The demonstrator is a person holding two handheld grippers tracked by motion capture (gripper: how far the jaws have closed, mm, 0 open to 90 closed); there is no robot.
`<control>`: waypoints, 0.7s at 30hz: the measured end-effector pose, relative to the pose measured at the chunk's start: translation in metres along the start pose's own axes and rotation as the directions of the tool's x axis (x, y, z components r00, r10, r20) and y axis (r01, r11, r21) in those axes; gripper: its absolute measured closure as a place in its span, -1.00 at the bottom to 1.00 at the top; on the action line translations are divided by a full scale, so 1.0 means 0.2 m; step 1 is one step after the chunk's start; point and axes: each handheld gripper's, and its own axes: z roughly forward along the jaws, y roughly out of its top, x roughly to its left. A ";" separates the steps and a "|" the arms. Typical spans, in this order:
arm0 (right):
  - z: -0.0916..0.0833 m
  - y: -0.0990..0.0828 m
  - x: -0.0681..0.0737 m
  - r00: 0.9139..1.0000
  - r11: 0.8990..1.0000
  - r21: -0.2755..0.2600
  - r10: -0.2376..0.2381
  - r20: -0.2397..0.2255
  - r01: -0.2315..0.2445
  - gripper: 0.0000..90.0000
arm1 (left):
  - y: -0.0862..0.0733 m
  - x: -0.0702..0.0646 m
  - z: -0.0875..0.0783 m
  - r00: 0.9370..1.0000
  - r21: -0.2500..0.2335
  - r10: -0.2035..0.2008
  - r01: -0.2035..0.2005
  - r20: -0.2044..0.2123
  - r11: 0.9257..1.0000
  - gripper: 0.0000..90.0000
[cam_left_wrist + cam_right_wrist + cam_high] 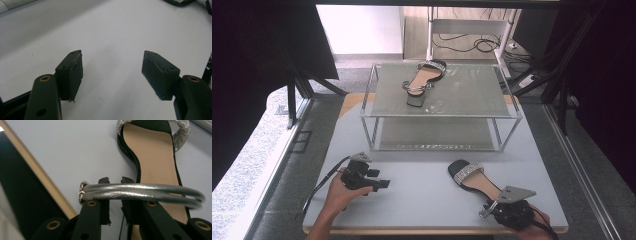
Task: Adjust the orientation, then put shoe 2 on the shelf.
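**Strap trouble at the heel of the sandal**

Sandal (472, 177) flat on the grey table (422, 200), near the front right, toe aimed at the wire rack (442, 116) where its mate (422, 80) already sits on the top shelf. The right gripper (115, 181) is down at the heel end, jaws a narrow slit apart, and the silver ankle strap (140, 192) lies straight across them rather than between them, so I see no pinch on it.

That's the risk. Close now and the pads may meet on nothing, or snag just one of the two thin, glossy, rounded loops, and the shoe would swing toe-down from a slippery cord. The little metal buckle (82, 192) at the strap's end could also catch on a jaw. The smooth tan insole (150, 152) and thin black sole edge offer a flatter, surer bite; the sparkly, pebbled toe band (182, 130) looks scuff-prone.

The left gripper (112, 72) hovers over bare table, jaws wide apart, nothing in them.
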 end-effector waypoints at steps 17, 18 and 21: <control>-0.33 0.09 -0.02 0.999 0.997 -0.069 0.032 0.028 -0.030 0.03 | 0.00 0.00 -0.03 1.000 -0.028 -0.004 0.004 0.000 1.000 -0.25; -0.33 0.12 -0.03 0.999 0.997 -0.073 0.035 0.041 -0.031 0.02 | 0.00 0.00 -0.03 1.000 -0.031 -0.005 0.005 0.002 1.000 -0.25; -0.31 0.19 -0.08 0.997 0.998 -0.048 0.049 0.058 -0.046 -0.04 | 0.00 0.00 -0.03 1.000 -0.027 -0.002 0.002 0.004 1.000 -0.25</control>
